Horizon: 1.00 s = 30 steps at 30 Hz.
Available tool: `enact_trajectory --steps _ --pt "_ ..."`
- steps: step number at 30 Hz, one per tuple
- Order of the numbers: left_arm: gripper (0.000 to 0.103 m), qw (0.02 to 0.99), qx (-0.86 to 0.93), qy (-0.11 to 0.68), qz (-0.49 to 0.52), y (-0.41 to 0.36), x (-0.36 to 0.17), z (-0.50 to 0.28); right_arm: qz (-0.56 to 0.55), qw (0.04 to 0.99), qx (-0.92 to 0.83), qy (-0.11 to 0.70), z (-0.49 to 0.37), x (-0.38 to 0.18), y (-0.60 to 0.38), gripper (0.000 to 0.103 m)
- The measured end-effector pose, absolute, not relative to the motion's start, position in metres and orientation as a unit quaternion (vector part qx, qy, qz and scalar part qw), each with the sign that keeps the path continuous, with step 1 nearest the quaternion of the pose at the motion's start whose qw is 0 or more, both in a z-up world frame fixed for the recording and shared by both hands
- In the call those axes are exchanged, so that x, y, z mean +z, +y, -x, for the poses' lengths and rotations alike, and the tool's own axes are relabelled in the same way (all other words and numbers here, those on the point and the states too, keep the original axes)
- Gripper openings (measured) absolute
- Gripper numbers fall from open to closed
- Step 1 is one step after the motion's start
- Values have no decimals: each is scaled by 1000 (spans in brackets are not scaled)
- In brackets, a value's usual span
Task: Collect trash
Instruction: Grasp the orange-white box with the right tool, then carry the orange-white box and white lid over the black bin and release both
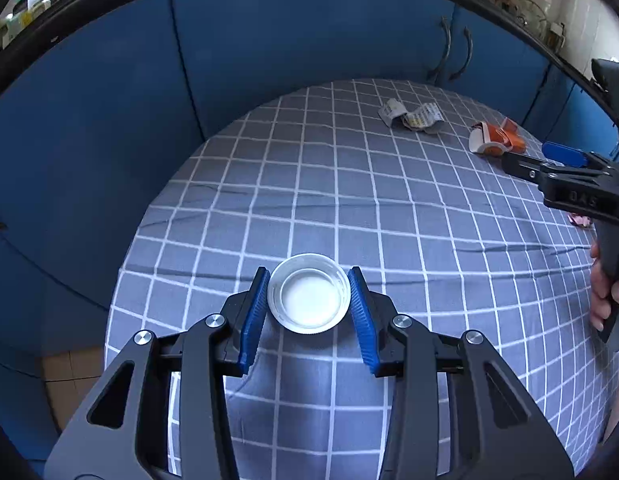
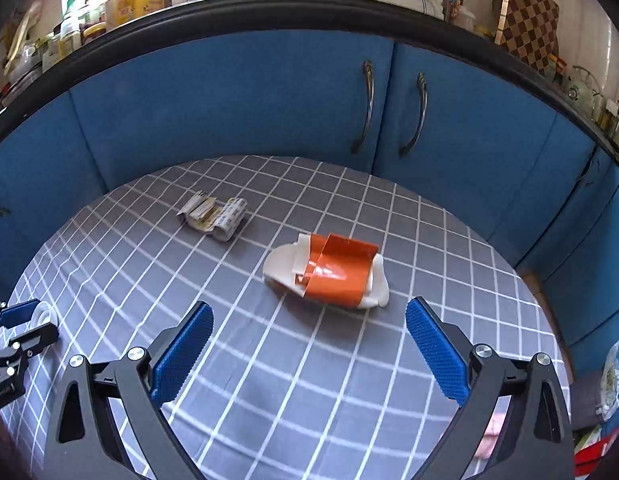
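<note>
The left gripper (image 1: 309,304) clamps a round white plastic lid (image 1: 308,299) — hollow side up — on the checked cloth bench (image 1: 349,200); right gripper (image 2: 309,344) gapes before a flattened orange-white carton (image 2: 329,276), lying crosswise.

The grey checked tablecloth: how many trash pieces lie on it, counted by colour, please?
White, the round lid between the left gripper's pads: 1
Orange and white, the flattened carton: 1
Printed white paper, the crumpled wrapper: 1
Total: 3
</note>
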<state>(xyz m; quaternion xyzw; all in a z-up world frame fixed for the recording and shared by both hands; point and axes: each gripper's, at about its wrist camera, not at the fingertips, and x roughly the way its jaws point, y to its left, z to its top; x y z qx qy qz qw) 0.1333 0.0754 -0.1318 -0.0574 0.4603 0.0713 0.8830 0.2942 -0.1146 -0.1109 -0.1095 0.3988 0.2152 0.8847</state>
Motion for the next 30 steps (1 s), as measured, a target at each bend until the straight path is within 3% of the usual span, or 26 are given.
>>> enact_trajectory --steps 17,24,25,26,30 --pt "41 888 90 447 67 91 -125 -209 120 878 218 409 -327 -125 -100 91" --pt "41 885 95 451 66 90 -130 -222 124 878 219 407 -326 -125 -101 75" --pt "41 884 95 453 67 91 -131 -221 125 878 221 405 -325 -125 -101 60" --pt "41 883 95 454 68 91 -132 -221 129 876 224 407 -323 -126 -100 55" --pt "41 883 95 456 67 90 -131 -218 142 877 226 400 -313 -124 -100 54"
